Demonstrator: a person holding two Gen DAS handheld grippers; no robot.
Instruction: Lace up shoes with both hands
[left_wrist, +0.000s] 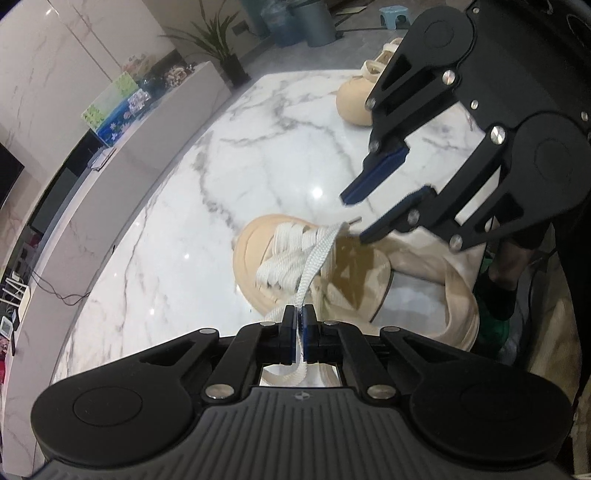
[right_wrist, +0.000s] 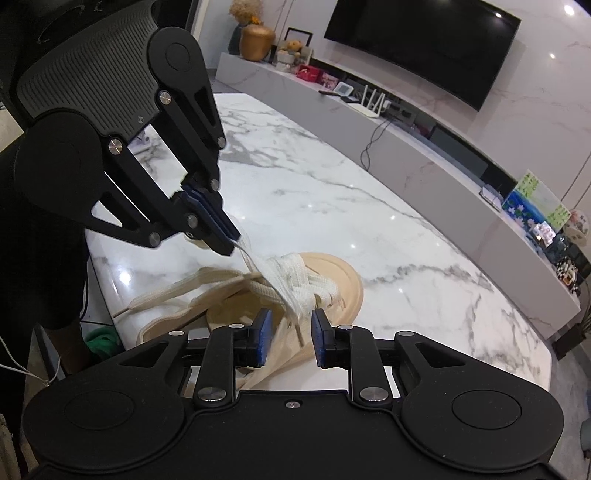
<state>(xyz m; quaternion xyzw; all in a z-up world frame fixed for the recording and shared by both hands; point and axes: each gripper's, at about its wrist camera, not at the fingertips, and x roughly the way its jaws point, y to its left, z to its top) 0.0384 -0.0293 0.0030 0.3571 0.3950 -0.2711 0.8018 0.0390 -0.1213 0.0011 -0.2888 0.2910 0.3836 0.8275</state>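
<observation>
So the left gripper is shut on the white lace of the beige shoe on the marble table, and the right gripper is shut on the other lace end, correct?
Not quite: the right gripper is open, holding nothing, as the right wrist view shows. The left gripper is indeed shut on the white lace of the beige shoe on the marble table.

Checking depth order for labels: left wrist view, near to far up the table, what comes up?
Left gripper shut on the white lace → near shoe → bare marble table → second shoe → potted plant.
</observation>
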